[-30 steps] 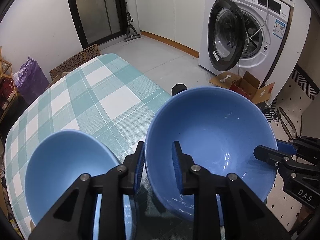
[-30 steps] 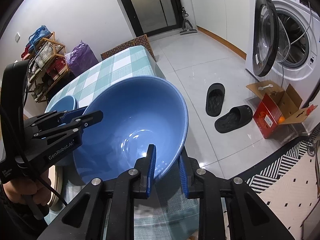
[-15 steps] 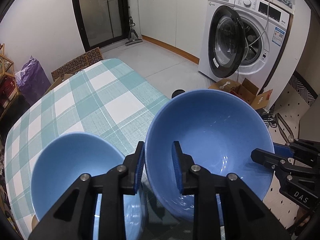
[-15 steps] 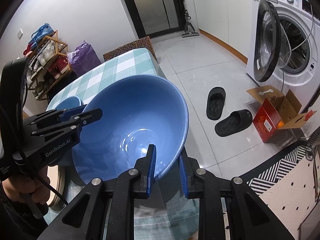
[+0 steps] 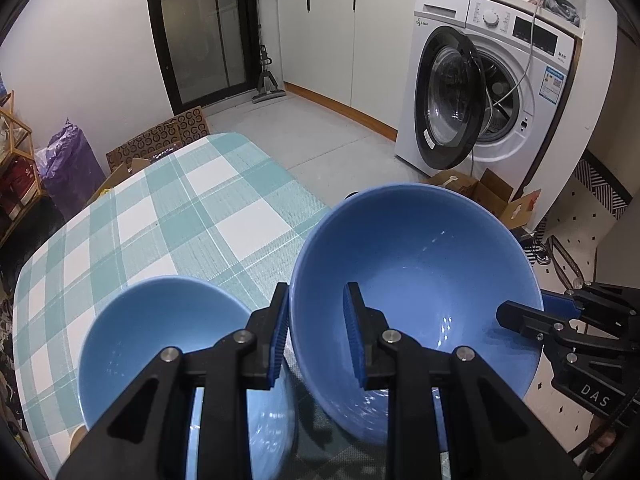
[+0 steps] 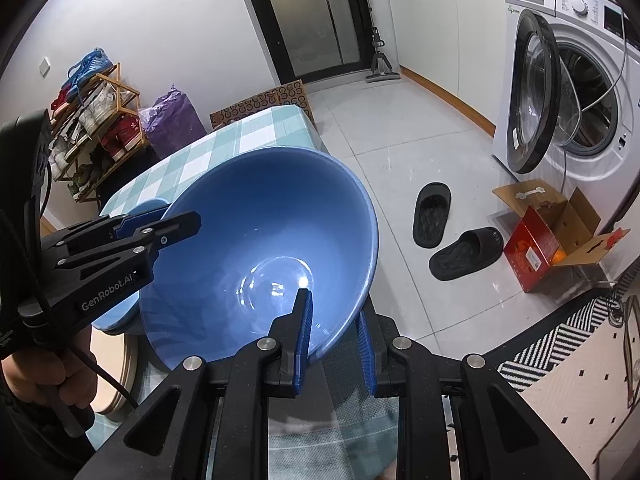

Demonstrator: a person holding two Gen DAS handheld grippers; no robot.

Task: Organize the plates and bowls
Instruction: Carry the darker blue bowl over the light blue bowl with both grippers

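Left gripper (image 5: 316, 336) and right gripper (image 6: 333, 330) both clamped on the rim of the large bowl (image 5: 416, 280), ribbed blue pads inside and outside the wall at opposite sides. Smooth, glossy, round and deep, held above the checked tablecloth (image 5: 168, 216) at the table's near corner, mouth tilted up toward the left gripper's camera. Small bowl (image 5: 160, 344) just beside, paler, upright; bare tiled floor beyond the table edge, slippers (image 6: 444, 228) and washing machine (image 5: 488, 96) well apart.
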